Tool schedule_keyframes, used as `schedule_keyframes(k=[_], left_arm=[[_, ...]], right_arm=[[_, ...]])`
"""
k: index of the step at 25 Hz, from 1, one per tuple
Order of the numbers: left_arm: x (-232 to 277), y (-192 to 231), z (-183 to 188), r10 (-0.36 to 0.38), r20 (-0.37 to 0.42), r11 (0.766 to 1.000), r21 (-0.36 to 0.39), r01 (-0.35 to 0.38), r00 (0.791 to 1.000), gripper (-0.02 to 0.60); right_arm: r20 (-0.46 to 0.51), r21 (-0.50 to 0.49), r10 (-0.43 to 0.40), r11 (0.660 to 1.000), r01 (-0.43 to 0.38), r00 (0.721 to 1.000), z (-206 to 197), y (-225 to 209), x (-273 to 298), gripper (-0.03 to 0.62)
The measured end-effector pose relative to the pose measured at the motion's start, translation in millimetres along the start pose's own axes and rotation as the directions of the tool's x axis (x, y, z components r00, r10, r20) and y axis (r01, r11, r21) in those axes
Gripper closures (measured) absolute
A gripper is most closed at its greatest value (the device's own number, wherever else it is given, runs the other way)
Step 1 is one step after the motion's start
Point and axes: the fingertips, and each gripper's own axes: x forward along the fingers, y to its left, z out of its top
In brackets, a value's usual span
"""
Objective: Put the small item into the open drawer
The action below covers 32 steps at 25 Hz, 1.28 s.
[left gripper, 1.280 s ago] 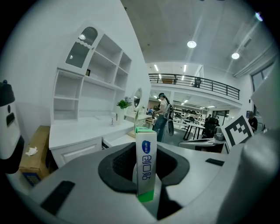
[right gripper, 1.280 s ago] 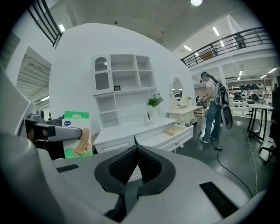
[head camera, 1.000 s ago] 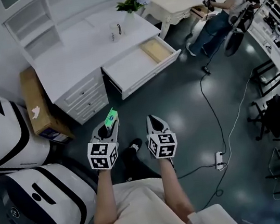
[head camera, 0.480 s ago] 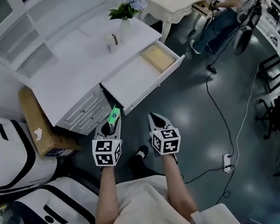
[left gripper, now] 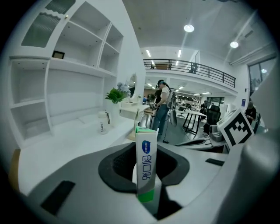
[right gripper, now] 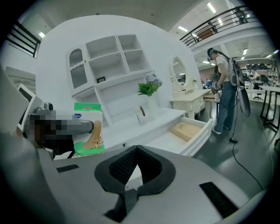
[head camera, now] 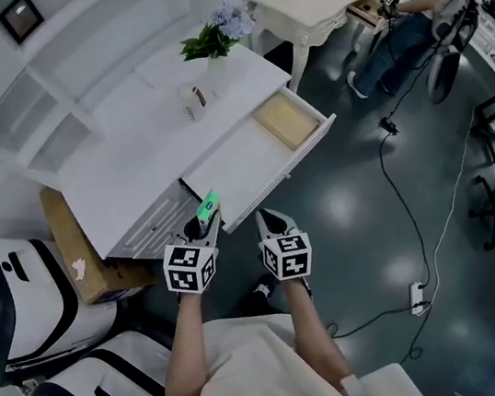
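The left hand-held gripper (head camera: pixel 204 227) holds a small green-and-white carton (head camera: pixel 208 206) upright between its jaws, which are closed narrowly on the carton's sides. From above, the carton sits at the near left corner of the open drawer (head camera: pixel 233 162) and is not yet inside it. A flat tan wooden tray (head camera: pixel 286 121) lies at the drawer's right end. The right hand-held gripper (head camera: pixel 268 219) is just right of the left one, its jaws together with nothing between them. On the white tabletop (head camera: pixel 129 155), a white cup (head camera: pixel 192 101) stands near a potted plant (head camera: pixel 209 45).
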Motion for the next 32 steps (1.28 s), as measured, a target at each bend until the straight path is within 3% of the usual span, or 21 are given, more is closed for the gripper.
schedule_keyframes(k=[6,13,20,26,32], left_arm=[[35,3,3,-0.025,-0.03,1.0,0.012,0.026,0.999,0.488],[71,16,0,-0.068,-0.042,0.997,-0.041,0.066,0.997,0.488],[108,25,15,-0.145,-0.07,0.989,0.01,0.146,0.987,0.488],[150,47,22,-0.23,-0.126,0.972,0.01,0.233,0.965,0.488],[192,56,21,-0.336,-0.177,0.939,0.01,0.343,0.925,0.488]], right_arm=[[0.008,0.033,-0.009,0.999,0.009,1.0,10,-24,17,0.569],[-0.015,0.06,-0.055,0.997,0.056,0.998,7,-54,33,0.569],[0.008,0.089,-0.147,0.985,0.146,0.989,28,-80,51,0.569],[0.004,0.126,-0.234,0.965,0.232,0.972,50,-104,75,0.569],[-0.014,0.153,-0.286,0.946,0.284,0.958,64,-117,97,0.569]])
